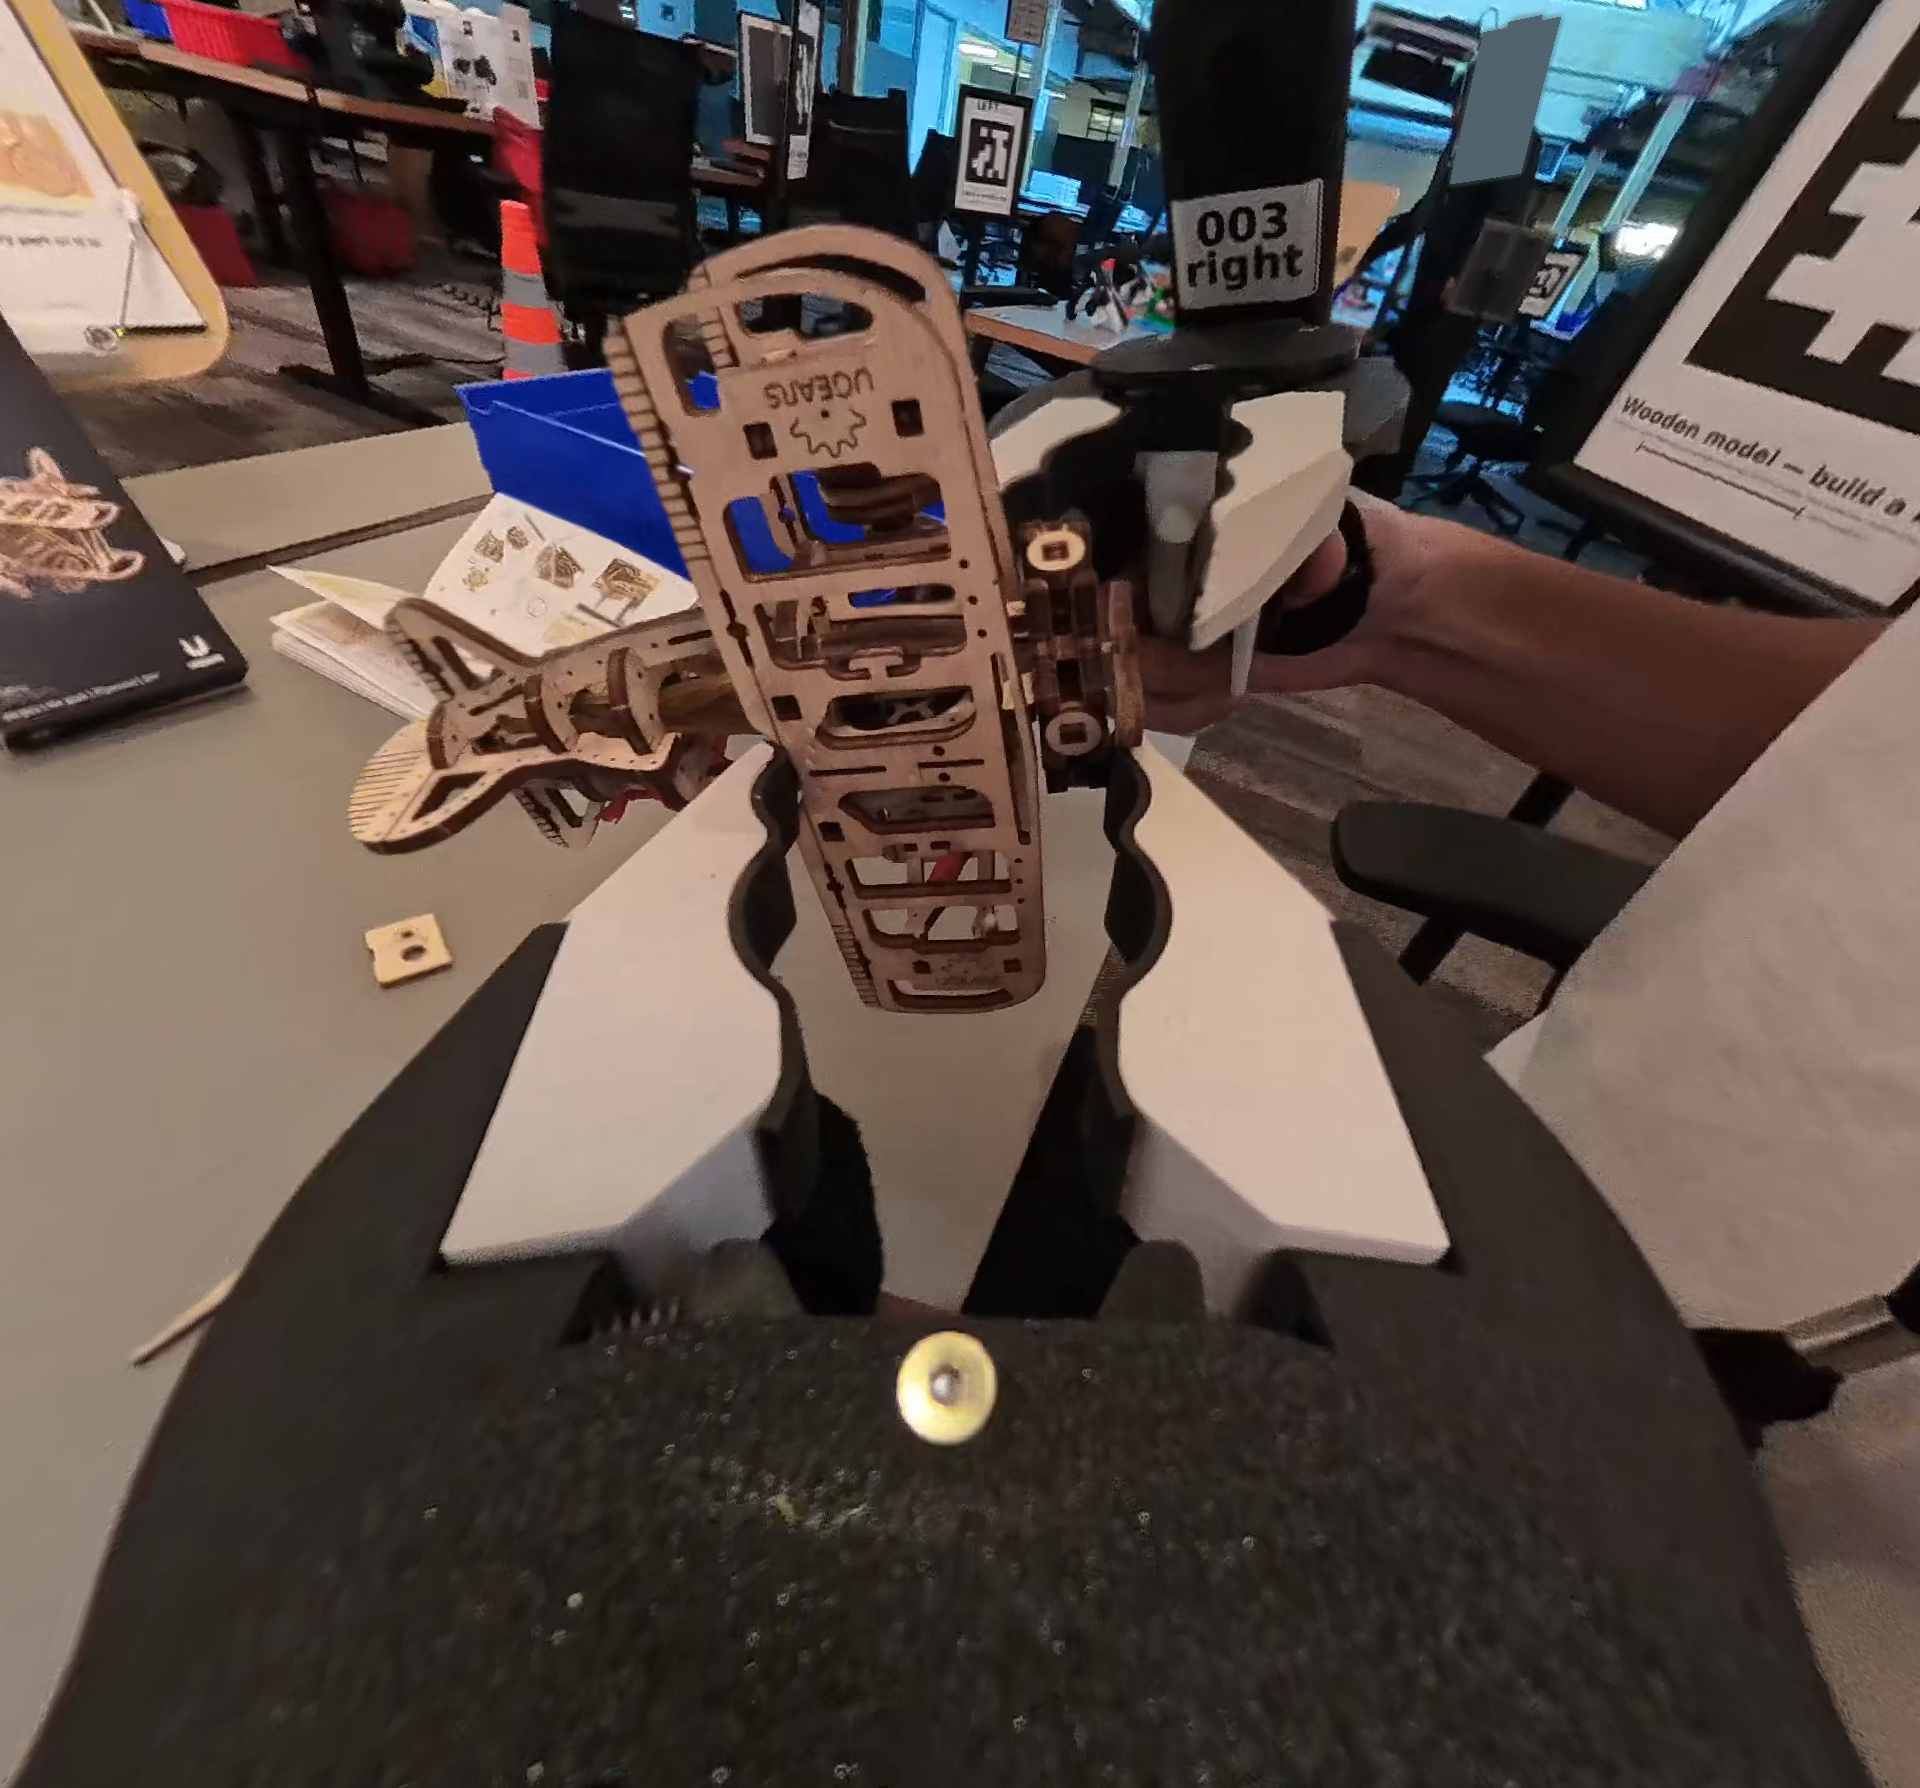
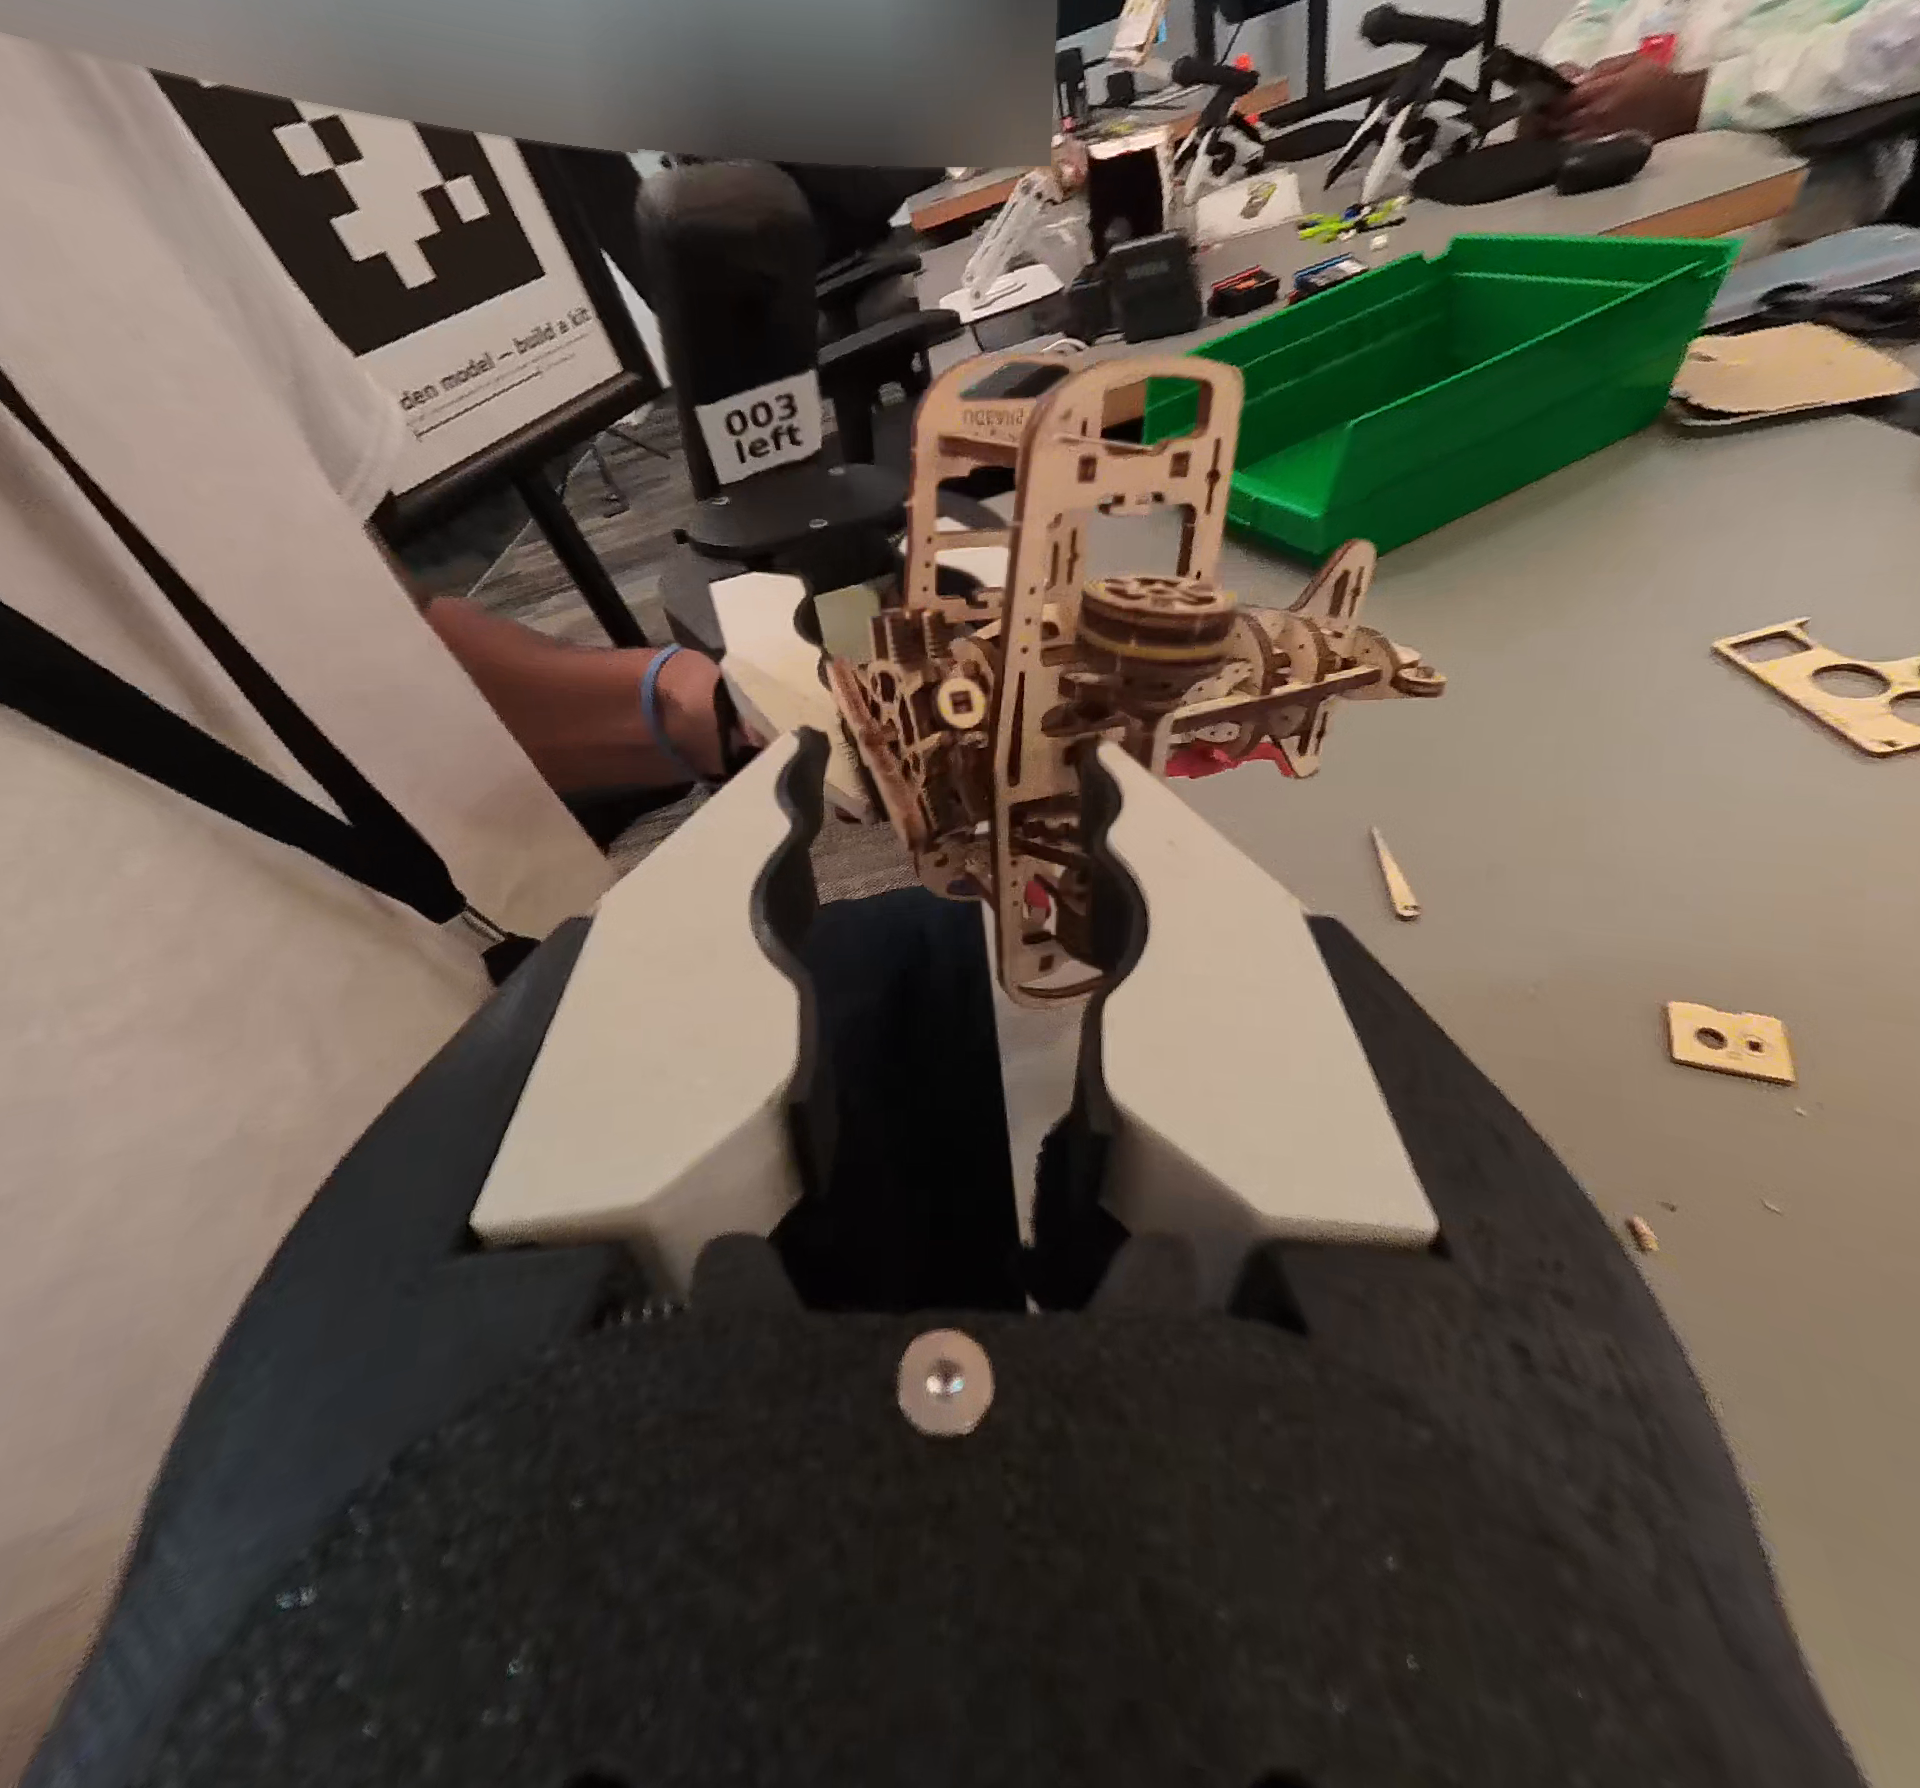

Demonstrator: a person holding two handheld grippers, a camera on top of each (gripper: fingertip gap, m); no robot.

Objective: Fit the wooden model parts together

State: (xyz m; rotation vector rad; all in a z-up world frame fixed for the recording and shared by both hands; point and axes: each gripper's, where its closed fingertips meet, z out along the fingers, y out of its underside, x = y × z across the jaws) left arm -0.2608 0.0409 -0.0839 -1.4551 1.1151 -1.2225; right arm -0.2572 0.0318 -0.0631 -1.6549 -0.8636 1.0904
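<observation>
A wooden biplane model [image 1: 883, 595] hangs in the air at the table's edge, nose right, tail left. My left gripper [image 1: 945, 772] has its jaws wide around it. The left pad meets the wing's rear edge and the right tip meets the nose, so it holds the plane. In the right wrist view the plane [image 2: 1049, 658] sits between the wide jaws of my right gripper [image 2: 951, 762]. The wing lies against the right pad, and contact at the nose is unclear. The right gripper's white fingers [image 1: 1268, 512] show beside the nose. A left gripper finger [image 2: 764, 637] shows behind the nose.
On the grey table lie a small wooden piece [image 1: 408, 949] [image 2: 1730, 1042], a wooden stick [image 2: 1392, 871], a cut-out sheet [image 2: 1839, 689], an open booklet [image 1: 499, 585] and a black box [image 1: 83, 575]. A blue bin [image 1: 561, 460] and a green bin [image 2: 1455, 367] stand behind. A marker sign [image 1: 1818, 284] stands off the edge. Both grippers' tips are close together, under 4 cm apart.
</observation>
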